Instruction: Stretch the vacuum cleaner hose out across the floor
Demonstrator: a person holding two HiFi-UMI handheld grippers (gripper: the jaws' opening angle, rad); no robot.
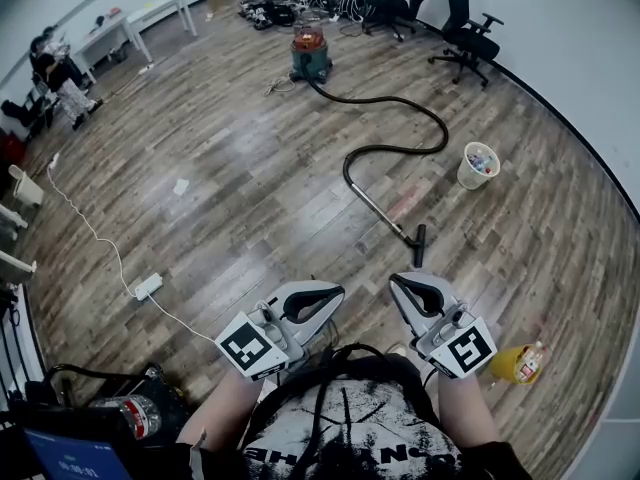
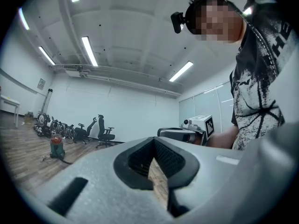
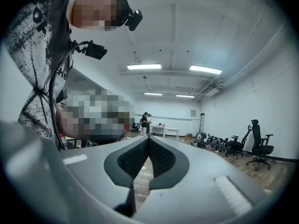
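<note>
Grey left gripper (image 2: pixel 153 142): black-padded jaws closed, nothing between. Green canister vacuum cleaner (image 2: pixel 57 147) near far edge of wooden plank floor (image 2: pixel 21 160); black office chairs (image 2: pixel 106 130) beside it.

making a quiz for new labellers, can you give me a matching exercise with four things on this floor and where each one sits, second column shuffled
Column one
1. vacuum cleaner
2. bin
3. power strip
4. nozzle

Column two
a. on the floor at the left, on a white cable
b. at the near end of the hose, closest to the person
c. at the far end of the hose, near the office chairs
d. just right of the hose's bend, with small items inside

Pairs: 1-c, 2-d, 3-a, 4-b
</note>
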